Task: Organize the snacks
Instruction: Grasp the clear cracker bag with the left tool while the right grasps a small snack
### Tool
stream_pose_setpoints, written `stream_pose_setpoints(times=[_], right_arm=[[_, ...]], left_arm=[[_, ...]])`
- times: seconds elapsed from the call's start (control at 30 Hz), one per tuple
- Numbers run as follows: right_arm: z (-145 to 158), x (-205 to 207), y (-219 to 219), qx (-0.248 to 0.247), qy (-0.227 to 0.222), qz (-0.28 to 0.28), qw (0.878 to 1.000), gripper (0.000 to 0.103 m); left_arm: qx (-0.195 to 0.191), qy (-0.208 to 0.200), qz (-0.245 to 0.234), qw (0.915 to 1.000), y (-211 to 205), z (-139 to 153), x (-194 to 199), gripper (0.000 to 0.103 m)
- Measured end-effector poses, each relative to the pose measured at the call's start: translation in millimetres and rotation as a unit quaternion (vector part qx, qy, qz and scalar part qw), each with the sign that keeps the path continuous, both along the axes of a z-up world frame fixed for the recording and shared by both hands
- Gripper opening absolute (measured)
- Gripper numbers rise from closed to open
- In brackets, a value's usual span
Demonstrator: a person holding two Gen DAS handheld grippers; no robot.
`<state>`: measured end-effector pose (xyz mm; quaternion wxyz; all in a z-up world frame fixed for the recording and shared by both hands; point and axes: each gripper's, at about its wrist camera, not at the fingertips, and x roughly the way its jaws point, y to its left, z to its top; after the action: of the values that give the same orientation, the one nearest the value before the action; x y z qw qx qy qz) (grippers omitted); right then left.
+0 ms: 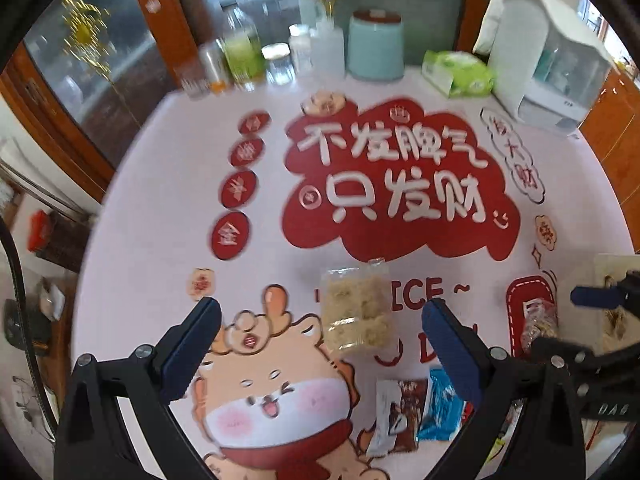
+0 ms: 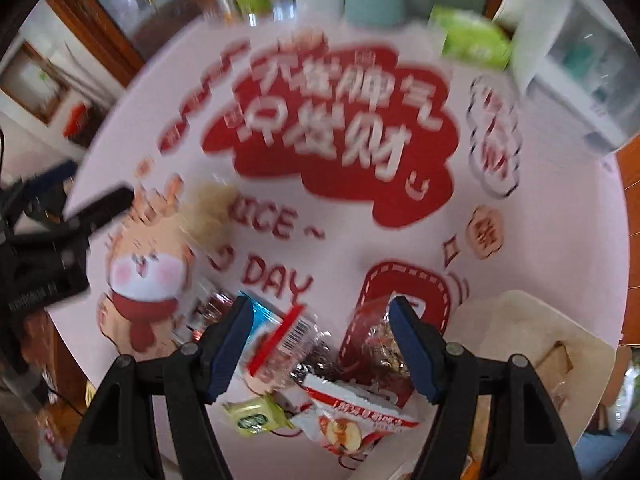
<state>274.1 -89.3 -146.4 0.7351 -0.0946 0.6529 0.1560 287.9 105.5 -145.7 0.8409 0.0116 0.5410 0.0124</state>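
**Snack packets scattered on a printed round table, both tongs spread**

Round and pale pink, the table (image 1: 160, 208) carries a big red cartoon print with white Chinese characters and a cartoon animal in a red scarf. Along its far edge, at the top of the left wrist view, stand a green-filled bottle (image 1: 243, 54), a pale blue canister (image 1: 375, 46), a green tissue pack (image 1: 458, 73) and a white appliance (image 1: 552, 68).

At the bottom of that view the left gripper (image 1: 320, 334) hangs above the table with its jaws set wide and nothing between them. A clear packet of pale puffed-rice cakes (image 1: 357, 307) lies flat on the print between the two fingers, slightly right of centre. Lower right lie a brown-and-white packet (image 1: 394, 416) and a blue packet (image 1: 438, 410), touching each other.

The right gripper (image 2: 322, 346) is also wide open and empty (this view is motion-blurred). Below it sits a heap of snacks: a blue packet with a red strip (image 2: 276, 332), a red crinkly bag (image 2: 378, 340), a white-and-red packet (image 2: 352, 412) and a small yellow-green packet (image 2: 256, 418). A beige tray (image 2: 520, 320) lies at lower right
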Motion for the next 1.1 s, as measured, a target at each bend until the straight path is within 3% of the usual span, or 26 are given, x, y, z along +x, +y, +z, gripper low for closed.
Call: stream_pose_setpoints(times=[0.33, 0.43, 0.5, 0.6, 0.63, 0.67, 0.7, 0.77, 1.0, 1.1], right_arm=[[-59, 19, -3, -0.093, 0.074, 0.009, 0.993, 0.068], [-77, 19, -6, -0.117, 0.104, 0.019, 0.988, 0.061], [-89, 16, -10, -0.135, 0.122, 0.026, 0.983, 0.045], [-98, 10, -17, -0.139, 0.130, 0.031, 0.981, 0.037], [-98, 8, -18, -0.135, 0.129, 0.034, 0.982, 0.035], [-98, 6, -19, -0.130, 0.127, 0.035, 0.983, 0.028], [-97, 4, -20, -0.126, 0.124, 0.034, 0.984, 0.024], [-95, 0, -21, -0.123, 0.114, 0.038, 0.985, 0.017], [-65, -9, -23, -0.094, 0.069, 0.031, 0.993, 0.015], [-45, -11, -26, -0.080, 0.041, 0.023, 0.996, 0.015]], left_arm=[[-0.009, 0.072, -0.016, 0.9972, -6, -76, 36, 0.100], [-0.016, 0.086, -0.020, 0.9960, -9, -88, 39, 0.100], [-0.017, 0.091, -0.021, 0.9955, -10, -93, 42, 0.100], [-0.019, 0.097, -0.026, 0.9948, -12, -100, 41, 0.100], [-0.021, 0.098, -0.028, 0.9946, -12, -103, 41, 0.098], [-0.020, 0.100, -0.030, 0.9943, -14, -105, 41, 0.090], [-0.021, 0.103, -0.032, 0.9940, -14, -107, 41, 0.074], [-0.036, 0.124, -0.034, 0.9911, -15, -115, 42, 0.054], [-0.022, 0.100, -0.027, 0.9944, -15, -110, 30, 0.046], [-0.028, 0.086, -0.022, 0.9956, -17, -94, 19, 0.046]])
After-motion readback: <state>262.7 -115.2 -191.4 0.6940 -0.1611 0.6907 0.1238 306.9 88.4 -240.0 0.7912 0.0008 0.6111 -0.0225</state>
